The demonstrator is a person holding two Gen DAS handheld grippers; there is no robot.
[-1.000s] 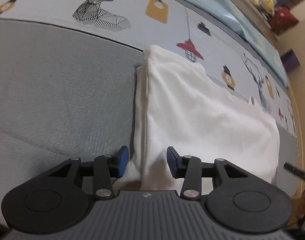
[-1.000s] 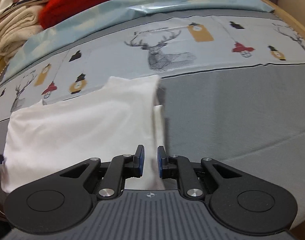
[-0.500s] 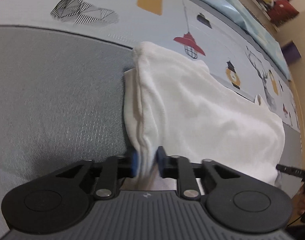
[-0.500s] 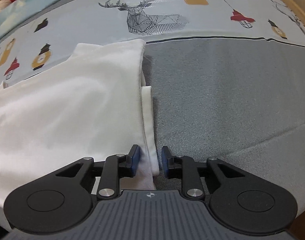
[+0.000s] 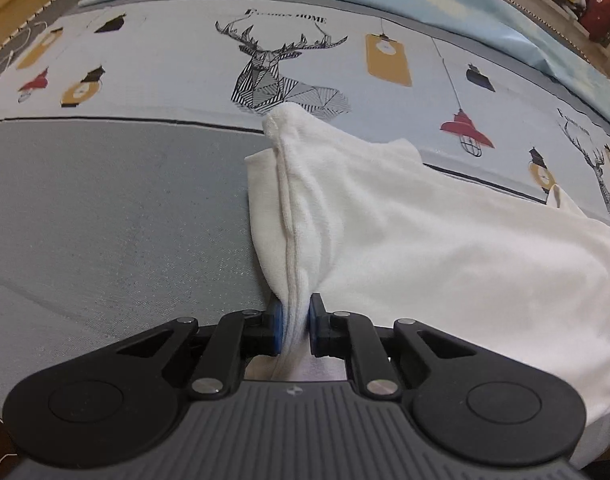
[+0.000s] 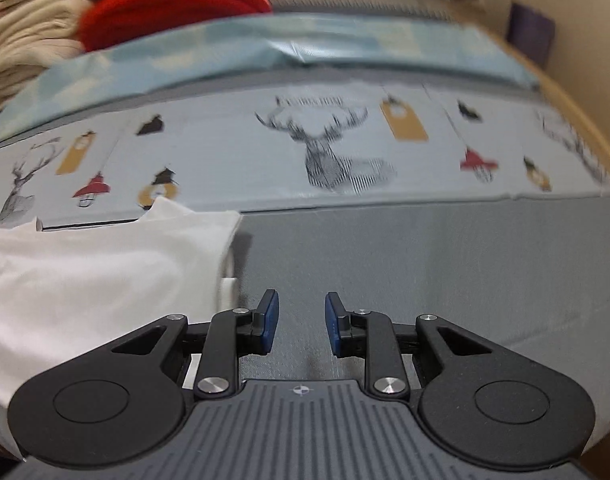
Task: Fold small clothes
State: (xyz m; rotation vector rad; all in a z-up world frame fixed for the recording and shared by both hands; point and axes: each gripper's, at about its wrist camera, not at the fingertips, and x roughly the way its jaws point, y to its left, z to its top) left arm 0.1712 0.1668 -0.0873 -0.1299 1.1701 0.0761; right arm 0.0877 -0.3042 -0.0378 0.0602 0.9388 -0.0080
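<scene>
Left wrist view: the white garment (image 5: 425, 248) lies on the bedspread (image 5: 105, 220), filling the centre and right of the frame, its bulk running off to the lower right. Its left hemmed edge (image 5: 289, 216) runs as a long ridge from upper centre straight down into the left gripper (image 5: 293, 328). The jaws have just been closing and now stand narrow, the blue pads (image 5: 278, 330) pinching that bunched edge; the cloth rises off the bed towards the pinch, so this hand carries that side. Right wrist view (blurred): the same garment (image 6: 97, 272) sits in the left half of the frame, its near edge (image 6: 229, 276) just left of the right gripper (image 6: 301, 326). These jaws have just been opening; the pads (image 6: 269, 322) are spread apart with only grey bedspread (image 6: 445, 264) between them, touching nothing, holding nothing. Judgement: the left hand is the one engaged; the right must shift leftward in its frame to reach the edge before a two-handed fold can start. Red and cream laundry (image 6: 105, 16) is stacked in the upper left, well apart.
</scene>
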